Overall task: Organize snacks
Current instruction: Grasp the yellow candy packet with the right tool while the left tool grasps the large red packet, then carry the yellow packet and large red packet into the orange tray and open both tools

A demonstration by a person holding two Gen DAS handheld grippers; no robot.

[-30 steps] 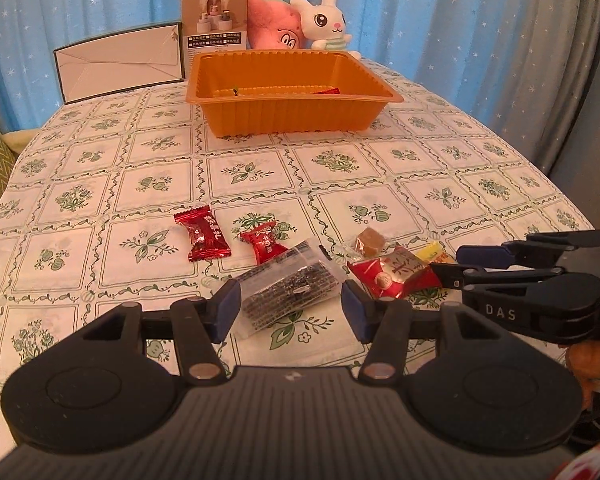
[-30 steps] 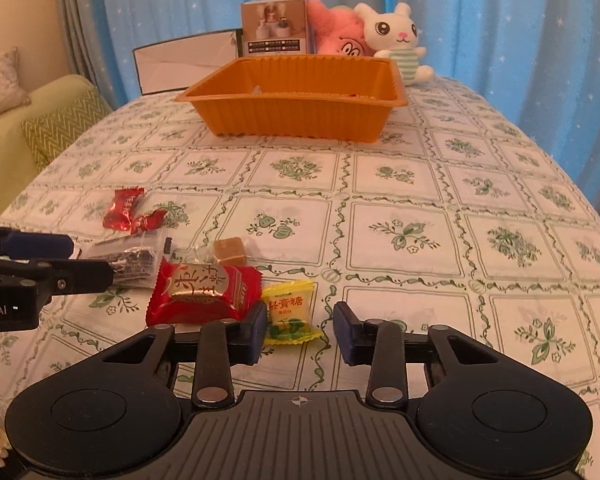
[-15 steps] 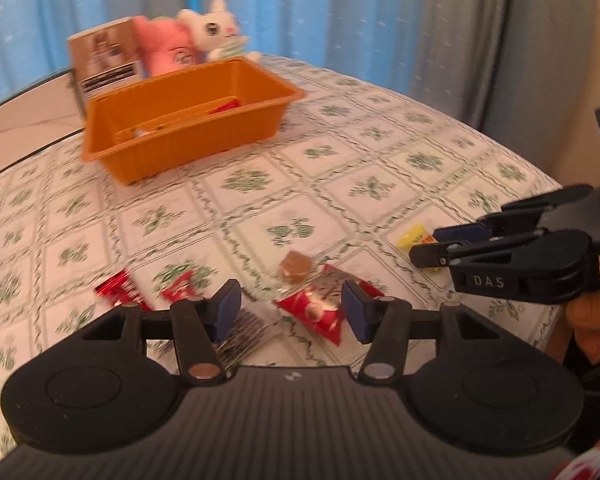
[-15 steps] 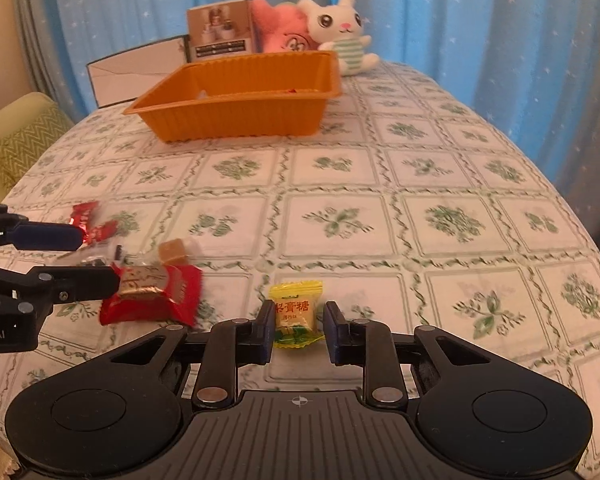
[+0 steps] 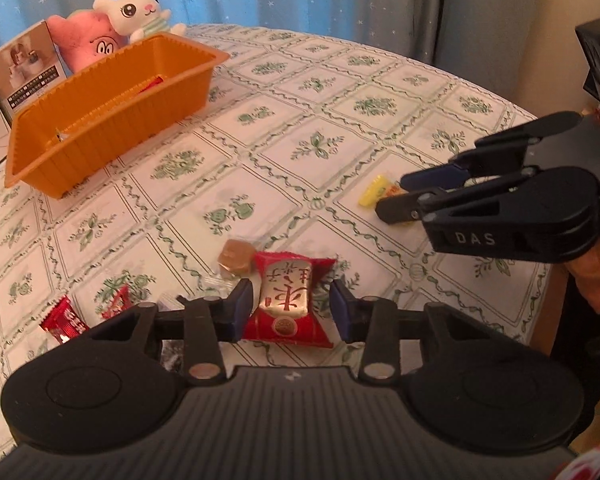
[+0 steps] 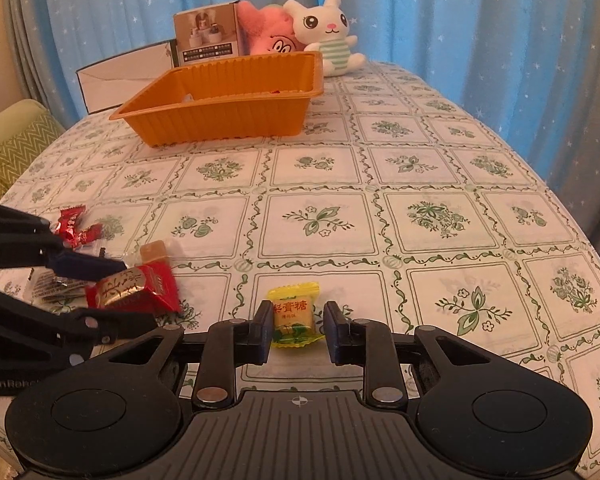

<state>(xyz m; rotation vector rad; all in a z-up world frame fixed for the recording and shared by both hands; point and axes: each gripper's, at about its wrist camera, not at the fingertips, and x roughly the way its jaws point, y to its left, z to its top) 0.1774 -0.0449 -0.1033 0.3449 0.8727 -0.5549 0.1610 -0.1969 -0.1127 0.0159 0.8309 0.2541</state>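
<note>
Right wrist view reads green characters on the yellow candy (image 6: 293, 317), which lies on the tablecloth (image 6: 420, 168) between the spread fingers of my right gripper (image 6: 296, 332); neither pad touches it. My left gripper (image 5: 291, 310) is likewise spread around the red snack packet (image 5: 287, 300), whose gold panel bears red characters. From the left wrist view I read "DAS" on the right tool's body; the right view shows "GenRobo" cut off on the left one. A brown caramel (image 5: 236, 257) sits just beside the packet. The orange tray (image 5: 112, 120) holds something red, seen only from the left camera. Small red candies (image 6: 76, 226) lie near the table's left edge.
</note>
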